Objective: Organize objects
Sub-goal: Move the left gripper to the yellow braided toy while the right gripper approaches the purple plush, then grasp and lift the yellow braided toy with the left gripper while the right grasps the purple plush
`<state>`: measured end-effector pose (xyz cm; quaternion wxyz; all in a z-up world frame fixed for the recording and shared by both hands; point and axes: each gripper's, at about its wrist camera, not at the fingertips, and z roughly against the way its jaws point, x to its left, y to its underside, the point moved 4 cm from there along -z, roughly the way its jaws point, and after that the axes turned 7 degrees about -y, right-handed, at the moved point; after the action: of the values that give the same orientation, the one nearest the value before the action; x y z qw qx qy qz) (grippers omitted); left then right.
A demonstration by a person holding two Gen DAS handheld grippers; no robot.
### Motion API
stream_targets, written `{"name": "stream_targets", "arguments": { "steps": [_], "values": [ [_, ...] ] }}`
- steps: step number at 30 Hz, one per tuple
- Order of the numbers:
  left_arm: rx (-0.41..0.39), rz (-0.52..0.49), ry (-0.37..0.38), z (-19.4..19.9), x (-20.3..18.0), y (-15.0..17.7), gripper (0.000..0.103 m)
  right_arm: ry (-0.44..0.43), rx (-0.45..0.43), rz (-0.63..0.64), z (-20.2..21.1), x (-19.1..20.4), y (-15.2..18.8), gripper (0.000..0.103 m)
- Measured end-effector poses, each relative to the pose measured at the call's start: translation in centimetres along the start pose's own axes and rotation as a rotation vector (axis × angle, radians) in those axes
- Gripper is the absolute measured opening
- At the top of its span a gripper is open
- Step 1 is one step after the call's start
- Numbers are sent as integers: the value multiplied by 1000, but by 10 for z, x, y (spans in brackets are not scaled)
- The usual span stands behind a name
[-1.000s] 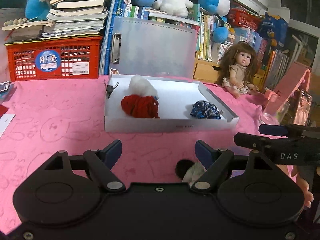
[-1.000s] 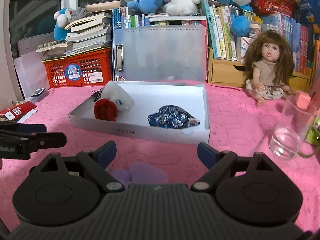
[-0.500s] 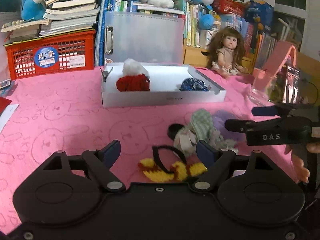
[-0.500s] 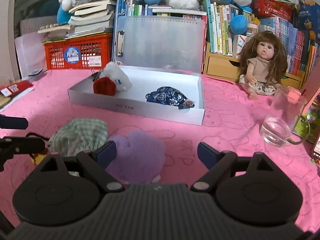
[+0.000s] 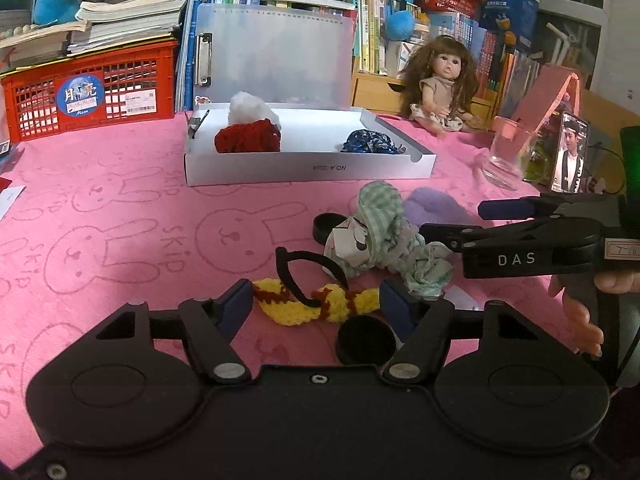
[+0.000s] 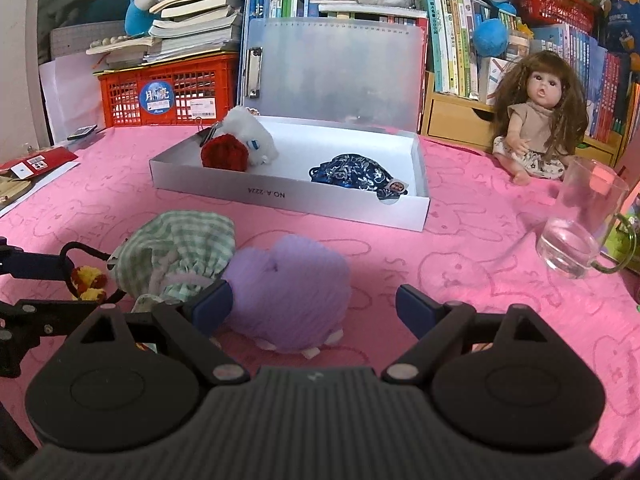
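Yellow crocheted hair band [image 5: 316, 306], red stripes, black elastic loop: lies on pink surface [image 5: 120, 216] between the pads of the left hand-held gripper [image 5: 316, 304], jaws just narrowed, apart, not pressing. Lilac plush [image 6: 288, 296]: rounded, fuzzy, beside green checked cloth [image 6: 180, 248]; right hand-held gripper [image 6: 314, 306] wide apart around it. White box [image 6: 288, 196] beyond

You are holding both grippers low, angling down.
Your left gripper [image 5: 316, 300] has just been closing, nothing pinched; your right gripper [image 6: 314, 306] is gaping wide.
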<state>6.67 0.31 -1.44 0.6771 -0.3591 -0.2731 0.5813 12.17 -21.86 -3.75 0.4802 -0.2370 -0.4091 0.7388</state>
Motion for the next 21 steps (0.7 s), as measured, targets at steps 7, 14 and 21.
{"name": "stream_targets", "arguments": {
  "steps": [7, 14, 21],
  "values": [
    [6, 5, -9, -3, 1, 2, 64, -10, 6, -4, -1, 2, 2, 94],
    [25, 15, 4, -7, 3, 4, 60, -18, 17, -2, -4, 5, 4, 94],
    [25, 17, 10, -8, 1, 5, 58, -19, 23, -2, -7, 6, 4, 94]
  ]
}}
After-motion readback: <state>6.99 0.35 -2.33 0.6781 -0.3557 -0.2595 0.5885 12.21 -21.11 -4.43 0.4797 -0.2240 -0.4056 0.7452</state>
